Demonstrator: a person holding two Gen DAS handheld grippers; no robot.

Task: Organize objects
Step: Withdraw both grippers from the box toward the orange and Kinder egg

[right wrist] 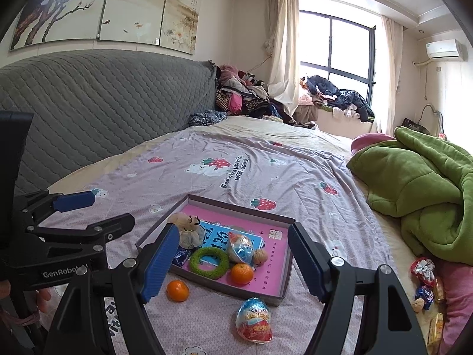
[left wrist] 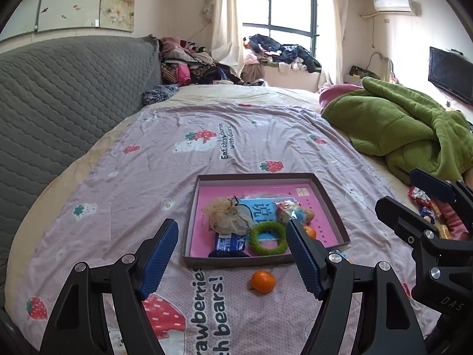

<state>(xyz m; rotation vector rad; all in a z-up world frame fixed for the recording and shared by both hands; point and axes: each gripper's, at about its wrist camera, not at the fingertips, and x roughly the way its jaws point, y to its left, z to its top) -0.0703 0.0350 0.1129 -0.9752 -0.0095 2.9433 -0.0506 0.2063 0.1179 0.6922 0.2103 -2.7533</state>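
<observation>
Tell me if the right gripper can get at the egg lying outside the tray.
Probably yes. The right gripper is open and empty, and the egg lies on bare bedspread in front of the tray, below the fingers, with nothing over it. The orange sits well aside.

My bed sheet (left wrist: 266,136) reads "Eat strawberries with bears!"; my left tongs (right wrist: 77,216) body reads "GenRobot"; my right tongs (left wrist: 414,195), "DAS".

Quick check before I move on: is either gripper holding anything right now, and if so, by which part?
Nothing is held. The left gripper and the right gripper both stand open with nothing between their pads; the loose orange and egg toy lie on the bedspread.
</observation>
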